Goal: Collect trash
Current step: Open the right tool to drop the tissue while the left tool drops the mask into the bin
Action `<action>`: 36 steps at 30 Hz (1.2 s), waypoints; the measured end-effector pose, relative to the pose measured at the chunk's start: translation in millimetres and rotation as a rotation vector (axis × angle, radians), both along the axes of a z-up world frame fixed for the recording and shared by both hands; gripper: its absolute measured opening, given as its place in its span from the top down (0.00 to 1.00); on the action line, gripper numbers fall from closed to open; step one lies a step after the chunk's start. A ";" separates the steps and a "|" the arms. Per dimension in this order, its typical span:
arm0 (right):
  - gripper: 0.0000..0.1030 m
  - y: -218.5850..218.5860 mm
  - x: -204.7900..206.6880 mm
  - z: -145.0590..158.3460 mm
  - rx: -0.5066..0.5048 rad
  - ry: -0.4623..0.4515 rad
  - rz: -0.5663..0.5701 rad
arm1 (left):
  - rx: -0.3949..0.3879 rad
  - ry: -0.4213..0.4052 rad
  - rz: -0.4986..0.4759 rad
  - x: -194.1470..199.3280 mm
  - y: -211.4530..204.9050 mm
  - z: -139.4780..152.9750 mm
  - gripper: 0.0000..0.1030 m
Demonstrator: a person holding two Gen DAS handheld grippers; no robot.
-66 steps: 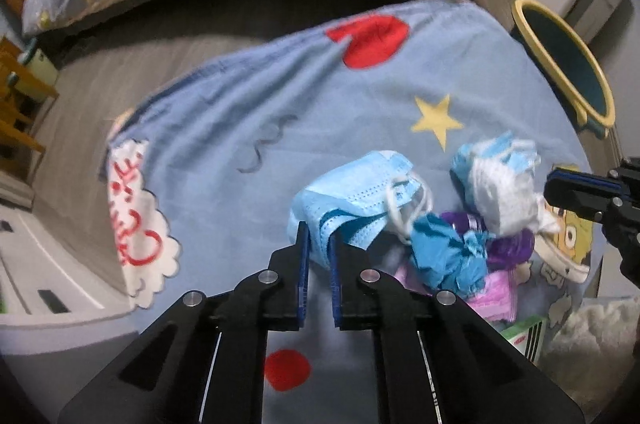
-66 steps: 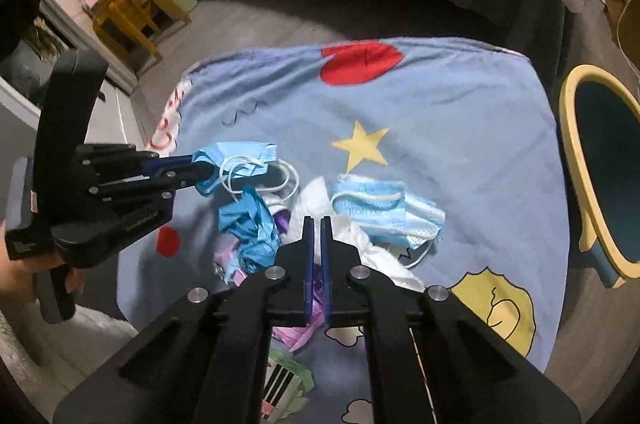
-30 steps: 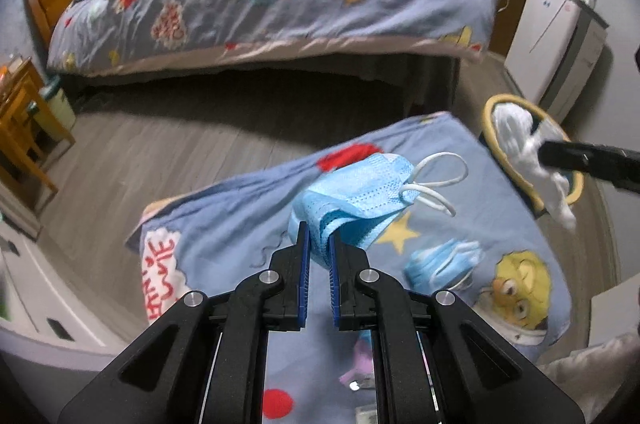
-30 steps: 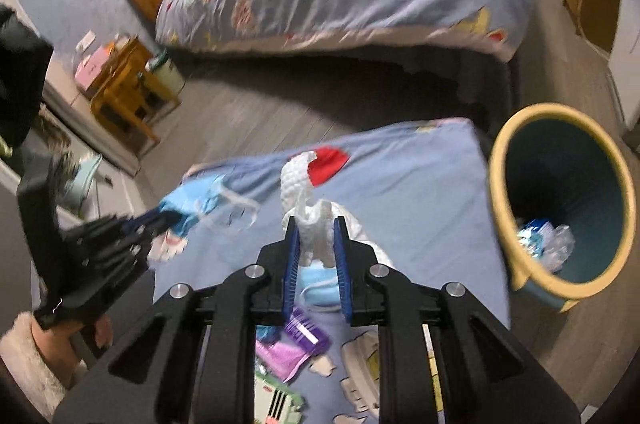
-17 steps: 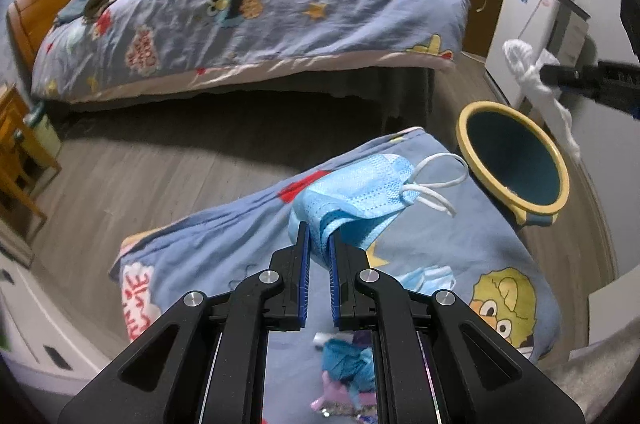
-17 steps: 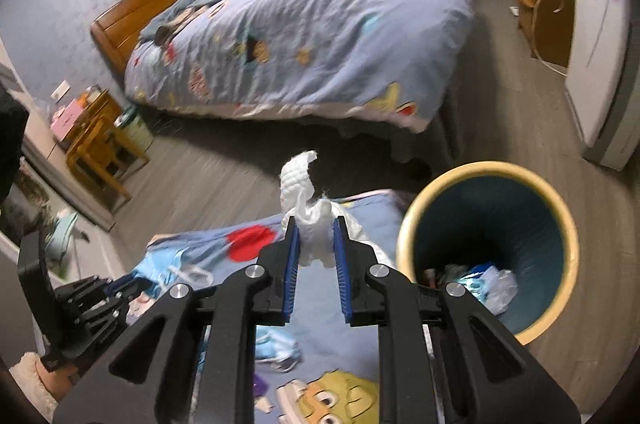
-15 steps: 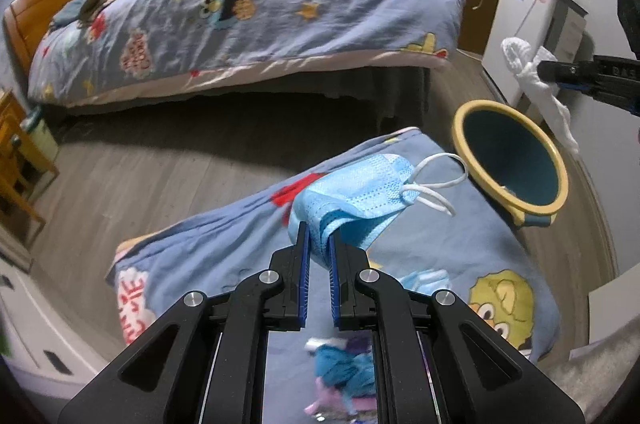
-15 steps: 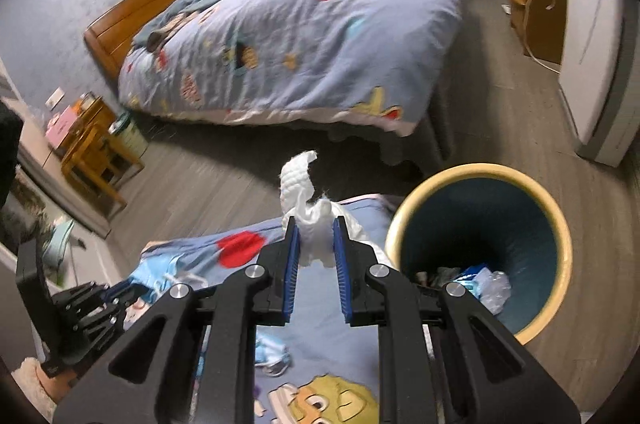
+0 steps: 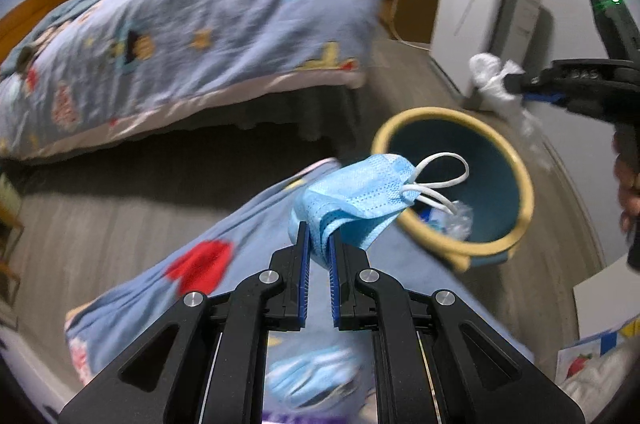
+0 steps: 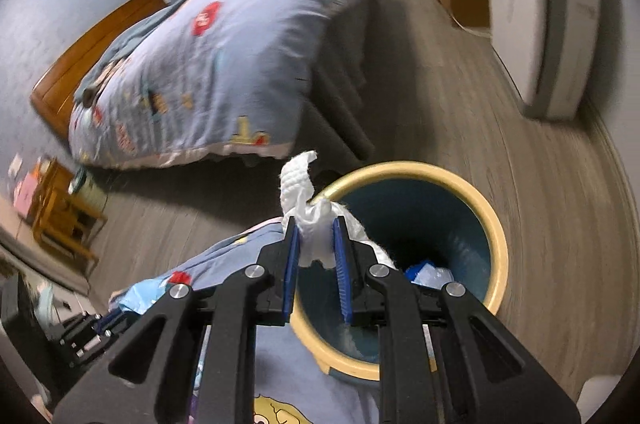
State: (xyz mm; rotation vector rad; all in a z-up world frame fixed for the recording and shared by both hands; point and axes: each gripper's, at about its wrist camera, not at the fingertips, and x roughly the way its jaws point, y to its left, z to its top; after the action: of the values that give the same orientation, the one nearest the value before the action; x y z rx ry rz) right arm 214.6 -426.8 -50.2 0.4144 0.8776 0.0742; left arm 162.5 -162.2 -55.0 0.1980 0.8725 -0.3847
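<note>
My left gripper [image 9: 319, 236] is shut on a blue face mask [image 9: 356, 194], held up over the edge of the blue patterned cloth [image 9: 224, 256], with its ear loops hanging toward the bin. The teal bin with a yellow rim [image 9: 520, 180] stands to the right and holds some trash. My right gripper [image 10: 316, 236] is shut on a crumpled white tissue [image 10: 308, 220] and holds it above the near rim of the bin [image 10: 496, 224]. In the left wrist view the right gripper [image 9: 516, 84] and its tissue [image 9: 490, 76] hang beyond the bin.
A bed with a blue cartoon quilt [image 9: 180, 24] fills the back. A white appliance [image 10: 536, 8] and a wooden cabinet [image 9: 408, 4] stand at the back right. Another mask [image 9: 312, 380] lies on the cloth below my left gripper. A small wooden table [image 10: 60, 216] is at the left.
Both grippers have swung right toward the bin with their loads. The right gripper now has the tissue over the bin's near rim; the left mask is closer to the bin.
</note>
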 end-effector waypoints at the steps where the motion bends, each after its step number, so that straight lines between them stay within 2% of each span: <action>1: 0.84 -3.6 1.6 -5.3 0.010 0.011 -0.013 | 0.003 0.001 -0.016 1.9 -9.1 -1.6 0.91; 5: 0.84 -7.0 8.6 -20.1 0.020 0.048 -0.041 | 0.016 0.028 -0.070 12.1 -44.0 -12.1 0.91; 12: 0.84 -23.7 13.8 -40.0 0.109 0.087 -0.131 | 0.035 0.087 -0.111 30.1 -80.0 -36.2 0.91; 15: 0.84 -30.0 15.2 -43.0 0.119 0.091 -0.161 | 0.065 0.088 -0.143 33.0 -94.3 -44.5 0.91; 21: 0.82 -41.5 16.8 -47.9 0.120 0.100 -0.201 | 0.068 0.092 -0.209 36.4 -118.5 -50.1 0.91; 23: 0.78 -44.8 17.0 -48.5 0.123 0.101 -0.211 | 0.054 0.091 -0.222 35.8 -121.6 -49.9 0.84; 25: 0.71 -48.2 17.1 -48.2 0.115 0.099 -0.221 | 0.049 0.084 -0.228 35.1 -123.5 -49.4 0.82; 29: 0.71 -52.2 17.7 -49.2 0.124 0.103 -0.228 | 0.053 0.074 -0.225 36.2 -125.4 -49.4 0.76; 31: 0.66 -51.9 17.8 -48.4 0.125 0.102 -0.226 | 0.047 0.070 -0.216 37.1 -124.1 -47.9 0.72; 33: 0.63 -50.6 17.1 -45.7 0.127 0.094 -0.223 | 0.037 0.065 -0.214 36.2 -123.3 -44.6 0.65; 35: 0.63 -49.4 15.3 -42.8 0.119 0.087 -0.220 | 0.045 0.042 -0.207 33.3 -123.3 -39.5 0.47; 36: 0.63 -48.9 14.3 -41.6 0.120 0.085 -0.218 | 0.046 0.032 -0.204 31.7 -122.0 -36.6 0.45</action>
State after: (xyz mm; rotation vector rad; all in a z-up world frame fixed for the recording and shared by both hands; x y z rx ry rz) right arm 228.8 -475.7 -91.8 0.6269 0.9098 -0.0922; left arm 194.2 -284.2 -91.6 0.3252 0.8958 -0.5595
